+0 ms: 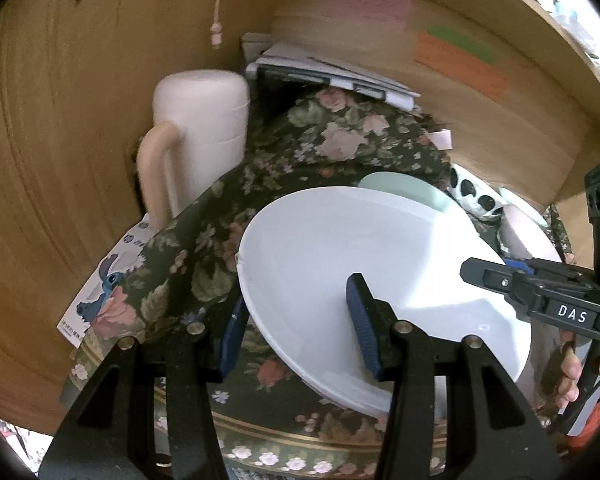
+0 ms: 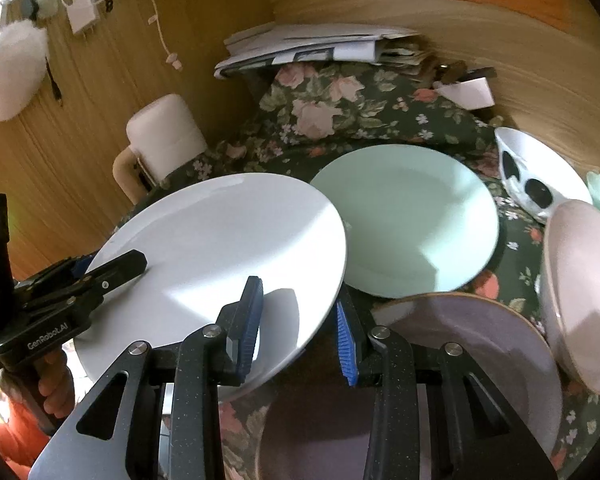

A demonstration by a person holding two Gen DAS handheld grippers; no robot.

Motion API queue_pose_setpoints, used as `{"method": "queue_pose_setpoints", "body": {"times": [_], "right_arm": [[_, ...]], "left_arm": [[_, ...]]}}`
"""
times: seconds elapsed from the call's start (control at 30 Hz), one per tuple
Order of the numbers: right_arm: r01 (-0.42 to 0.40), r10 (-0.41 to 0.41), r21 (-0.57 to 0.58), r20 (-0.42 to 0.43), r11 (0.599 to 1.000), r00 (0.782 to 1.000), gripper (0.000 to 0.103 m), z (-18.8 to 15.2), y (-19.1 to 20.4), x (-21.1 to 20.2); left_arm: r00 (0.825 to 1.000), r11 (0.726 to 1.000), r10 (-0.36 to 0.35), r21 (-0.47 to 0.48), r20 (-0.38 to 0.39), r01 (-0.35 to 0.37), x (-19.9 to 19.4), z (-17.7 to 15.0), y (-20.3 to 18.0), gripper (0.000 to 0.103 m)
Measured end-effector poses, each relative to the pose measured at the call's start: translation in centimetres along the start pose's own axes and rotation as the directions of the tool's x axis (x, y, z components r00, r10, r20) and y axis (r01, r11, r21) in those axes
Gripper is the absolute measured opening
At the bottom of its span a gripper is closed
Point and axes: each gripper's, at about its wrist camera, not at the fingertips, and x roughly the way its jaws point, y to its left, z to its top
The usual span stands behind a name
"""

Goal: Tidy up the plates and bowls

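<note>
A white plate [image 1: 340, 248] [image 2: 220, 248] is tilted above the floral tablecloth [image 1: 220, 208], held at two sides. My left gripper [image 1: 298, 328] has its jaws on either side of the plate's near rim and grips it. My right gripper [image 2: 300, 320] straddles the plate's opposite rim with its blue pads [image 2: 250, 320] wide apart; it also shows in the left wrist view [image 1: 496, 274]. A mint plate [image 2: 404, 216] lies flat behind the white one. A pinkish plate [image 2: 472, 340] lies under my right gripper. A pink bowl [image 2: 584, 292] and a black-spotted white bowl [image 2: 536, 176] sit at the right.
A white jug with a beige handle [image 1: 196, 136] stands at the left against the wooden wall. A stack of papers [image 2: 312, 46] lies at the back. A card with a blue cartoon figure [image 1: 100, 292] lies at the cloth's left edge.
</note>
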Motion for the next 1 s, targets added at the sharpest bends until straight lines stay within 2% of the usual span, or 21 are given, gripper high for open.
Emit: {"method": "queue_pose_setpoints", "body": {"times": [0.53,1.0], "right_arm": [[0.054,-0.058,0.053,0.077,0.997,0.995,0.031,-1.4,-3.4,-5.2],[0.104,-0.113,0.090,0.099,0.991,0.989,0.031,-4.0,-5.7,-8.6]], "left_arm": [[0.998,0.994,-0.069,0.082,0.012,0.068,-1.0,0.4,-5.7,0.049],[0.993,0.984,-0.119,0.131,-0.002,0.118,-1.2,-0.7,-9.8,0.049]]}}
